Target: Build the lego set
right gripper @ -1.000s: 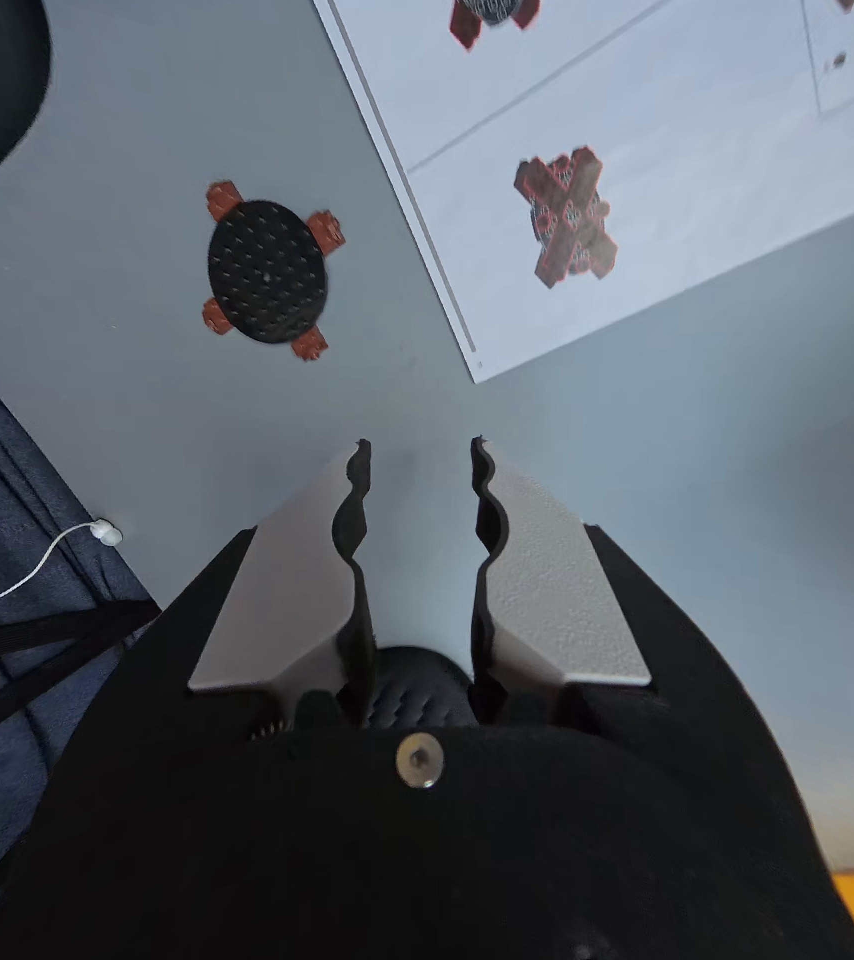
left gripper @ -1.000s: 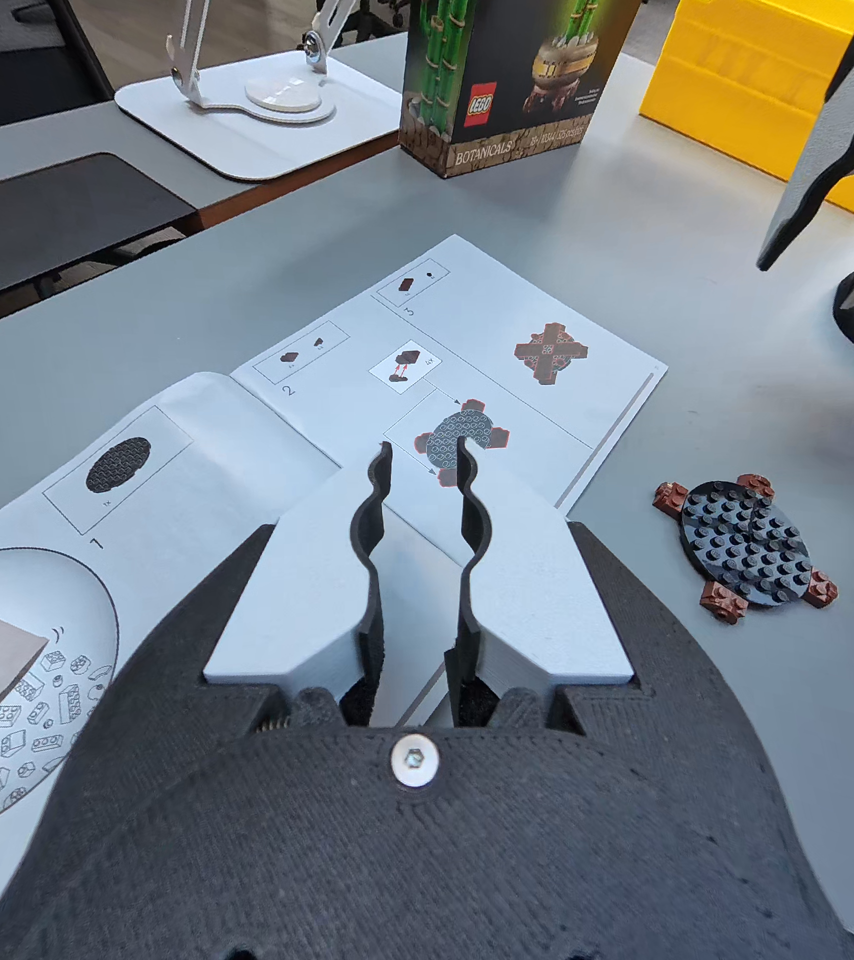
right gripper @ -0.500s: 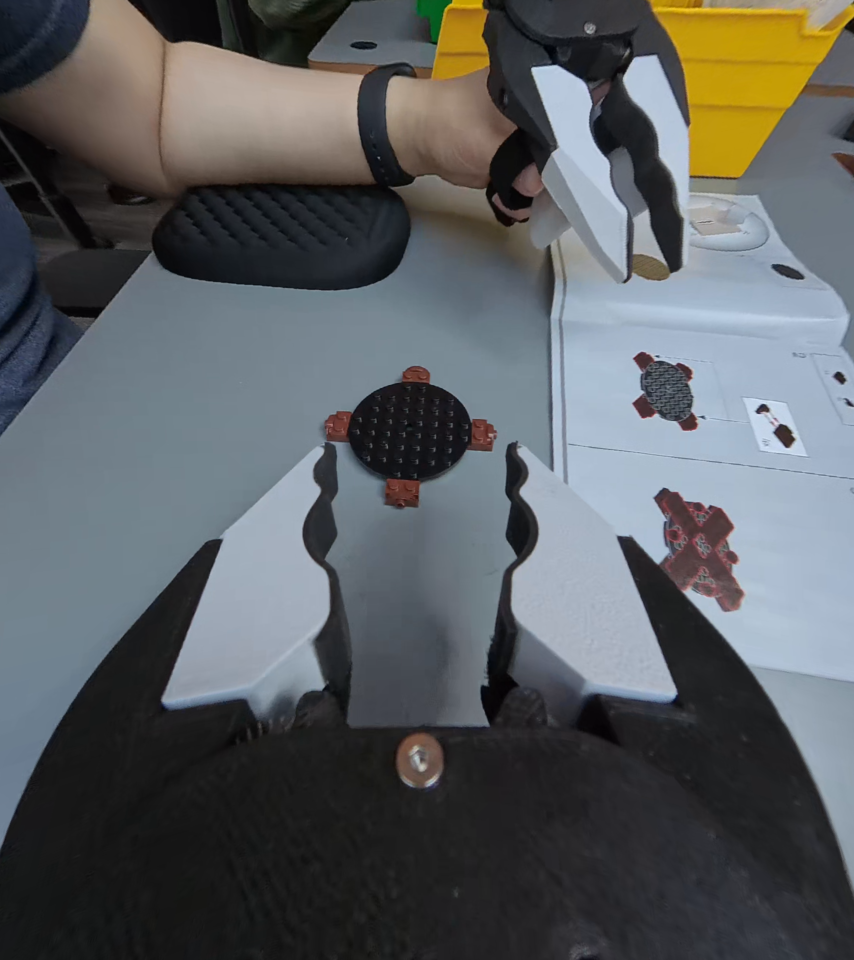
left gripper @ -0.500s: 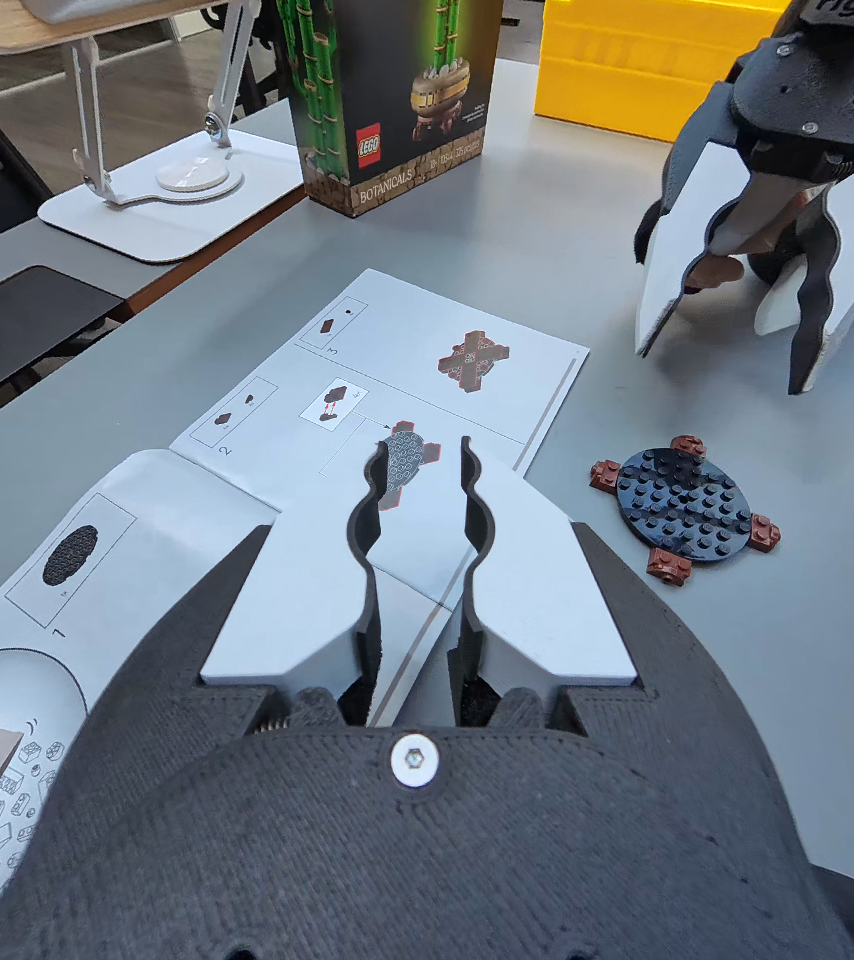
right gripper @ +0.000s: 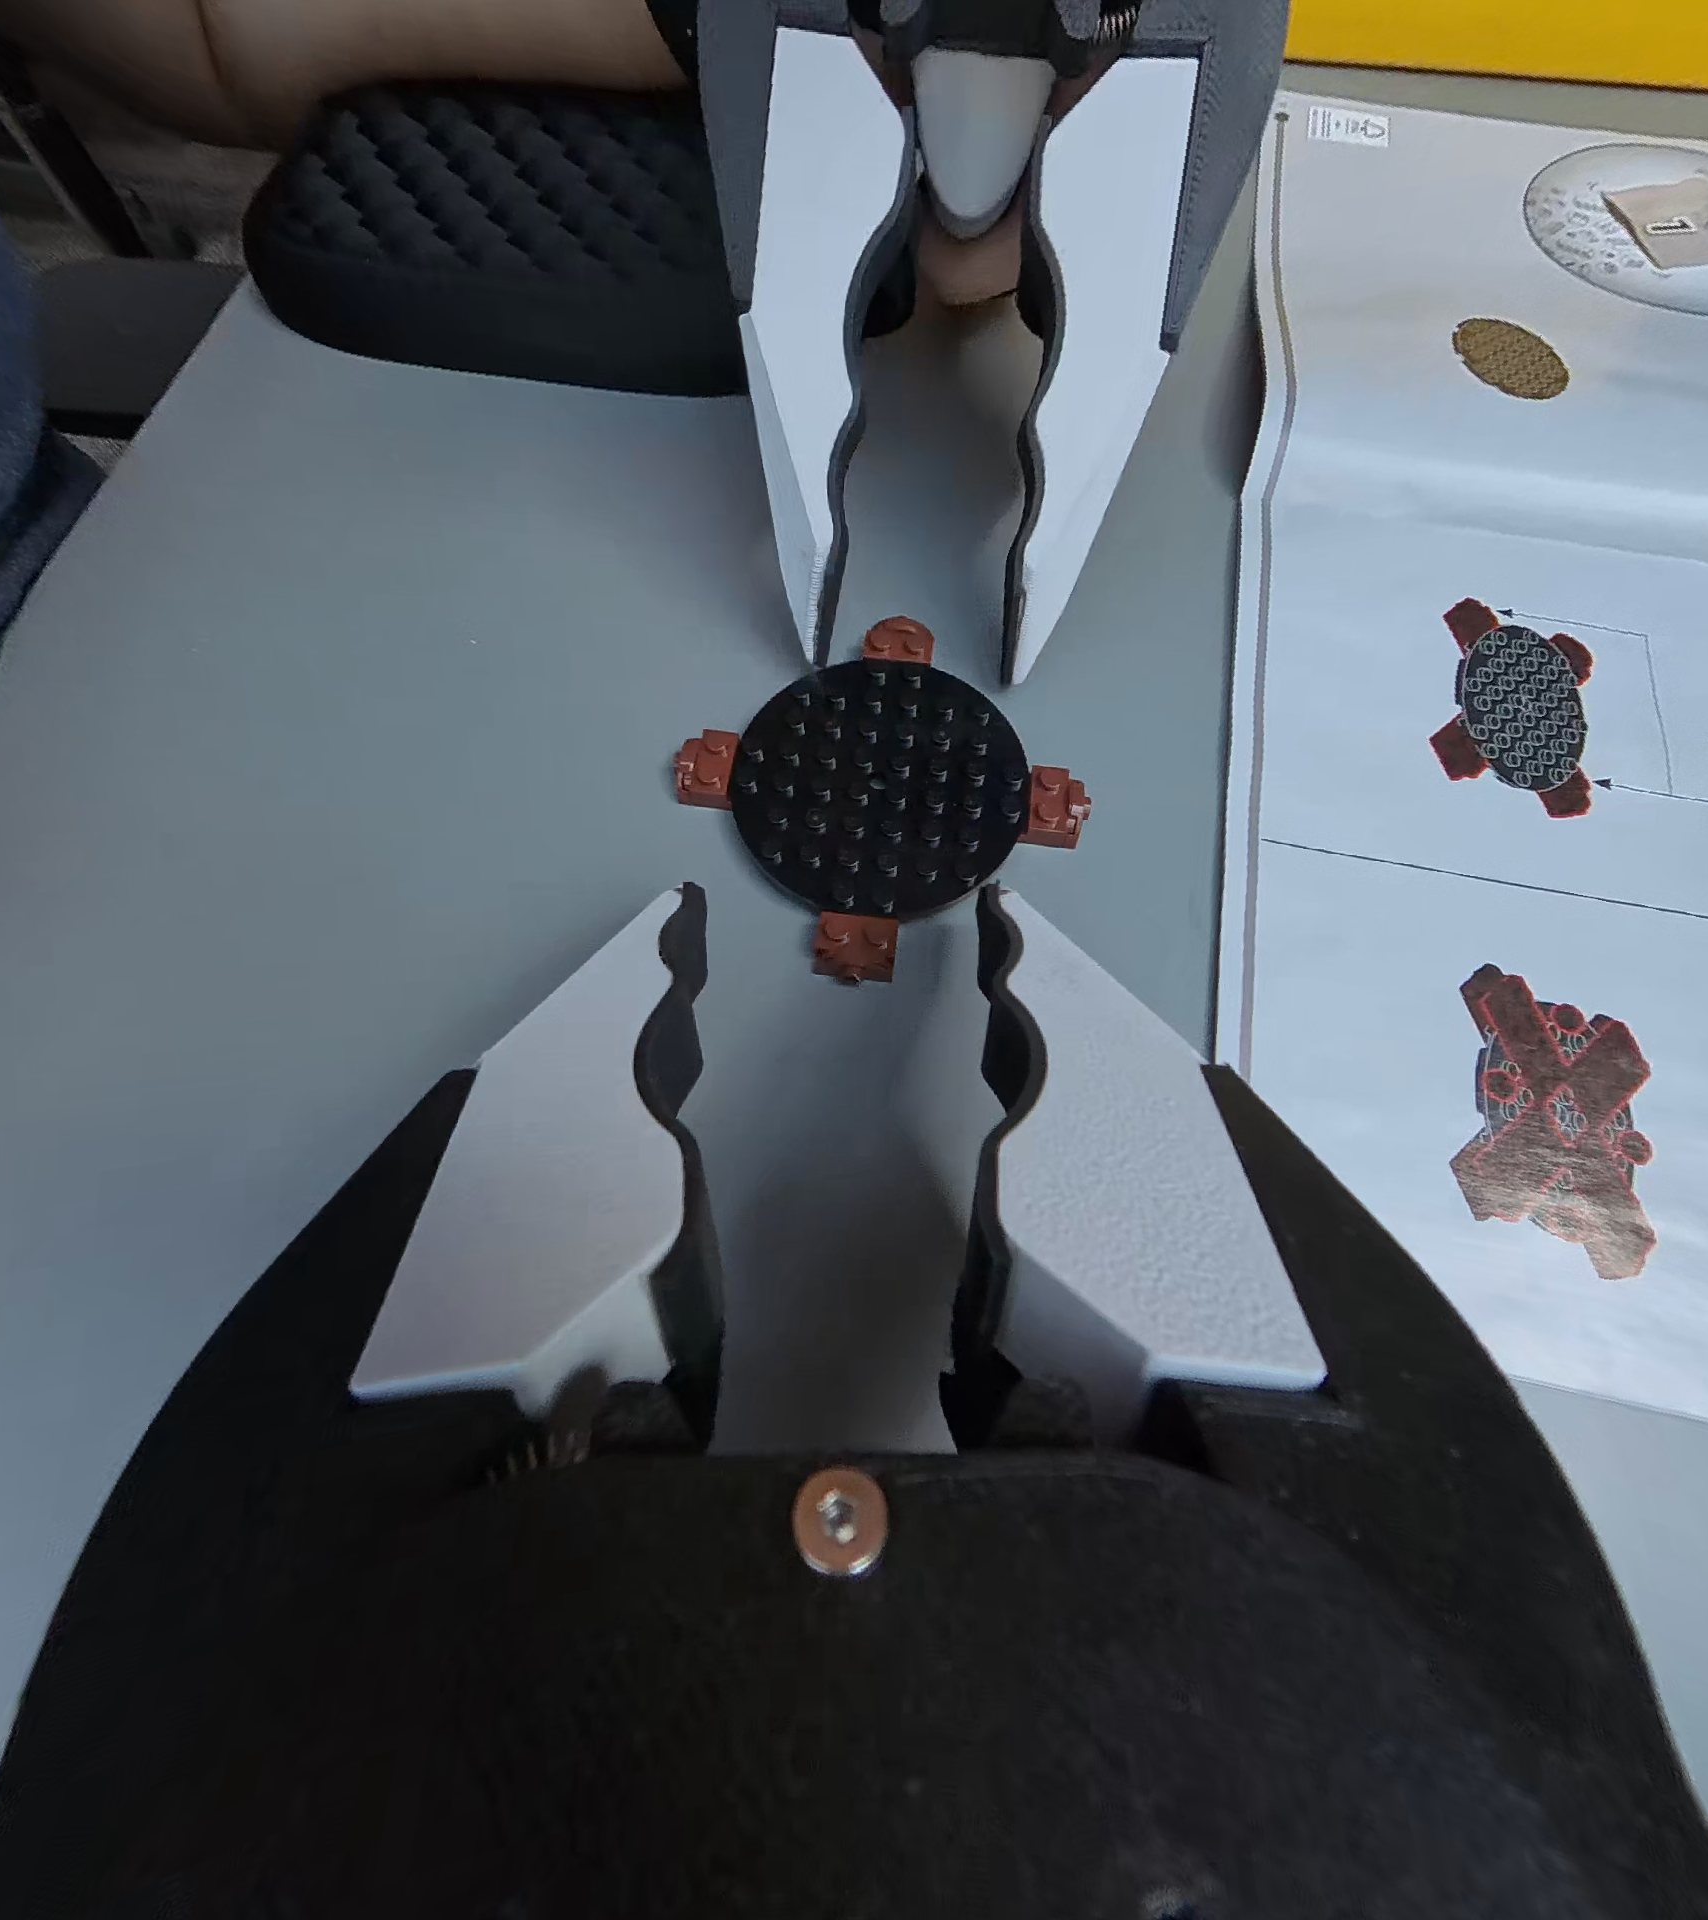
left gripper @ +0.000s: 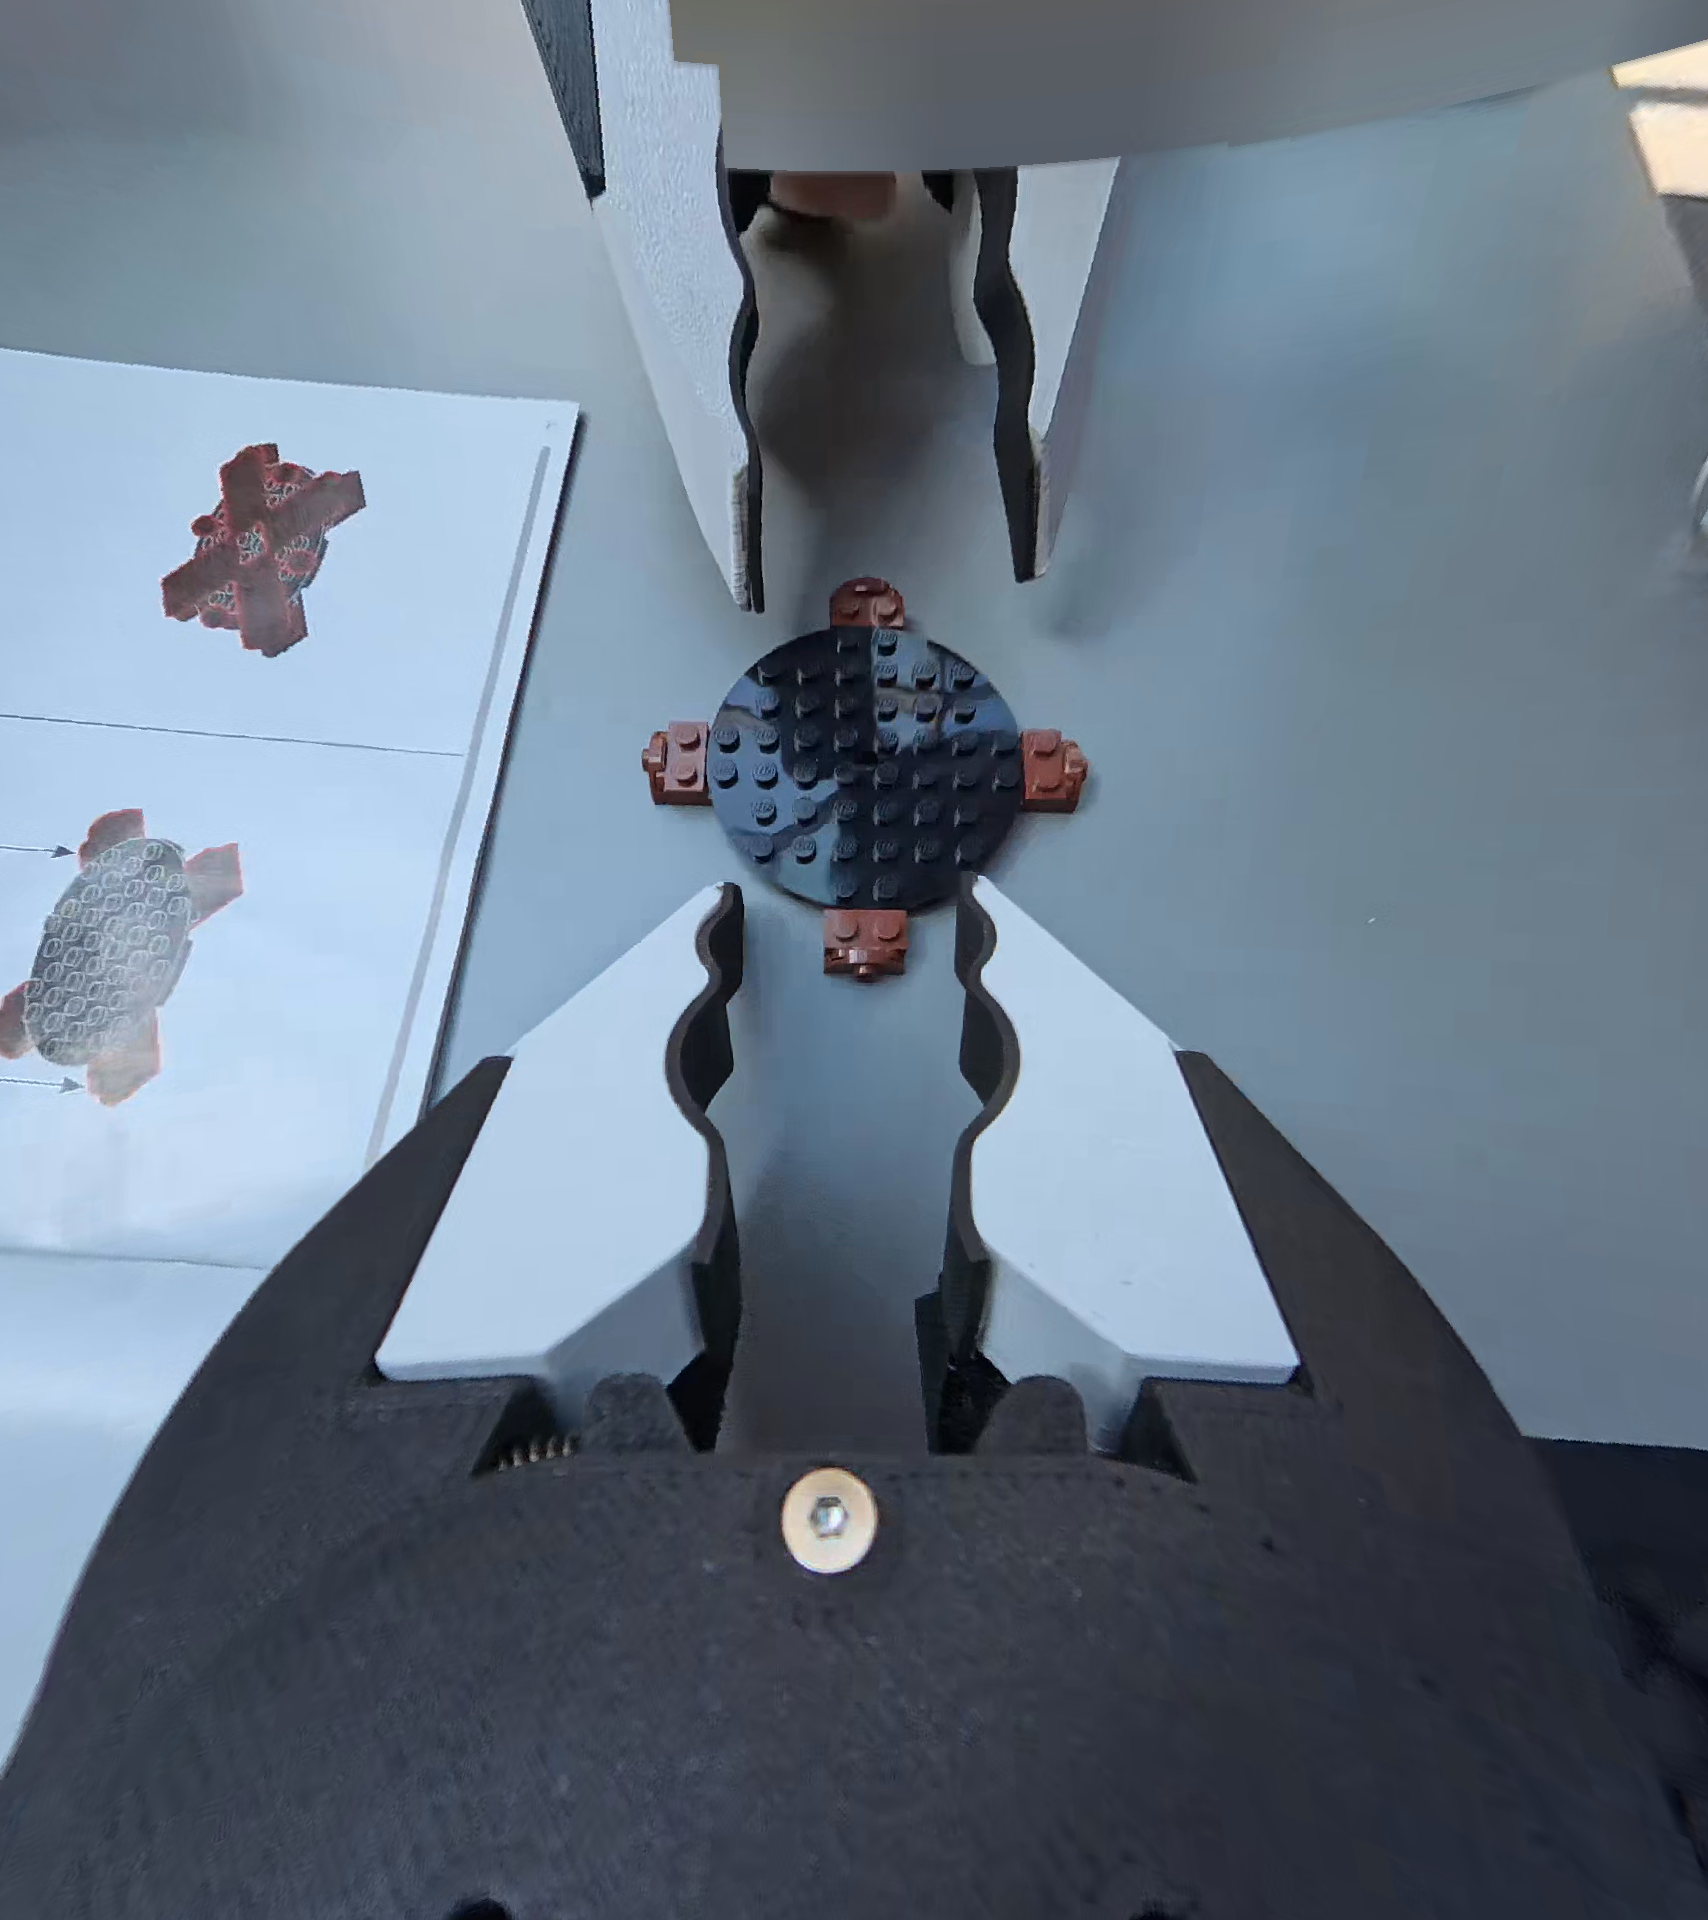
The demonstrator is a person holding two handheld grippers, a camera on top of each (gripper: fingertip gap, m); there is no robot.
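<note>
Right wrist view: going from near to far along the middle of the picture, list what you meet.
Right gripper → nearest brown brick → round black plate → farthest brown brick → left gripper, pointing back toward the camera.

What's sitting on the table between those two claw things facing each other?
The round black plate with four brown pieces at its rim lies flat between the left gripper and right gripper, both open. Both wrist views show it.
</note>
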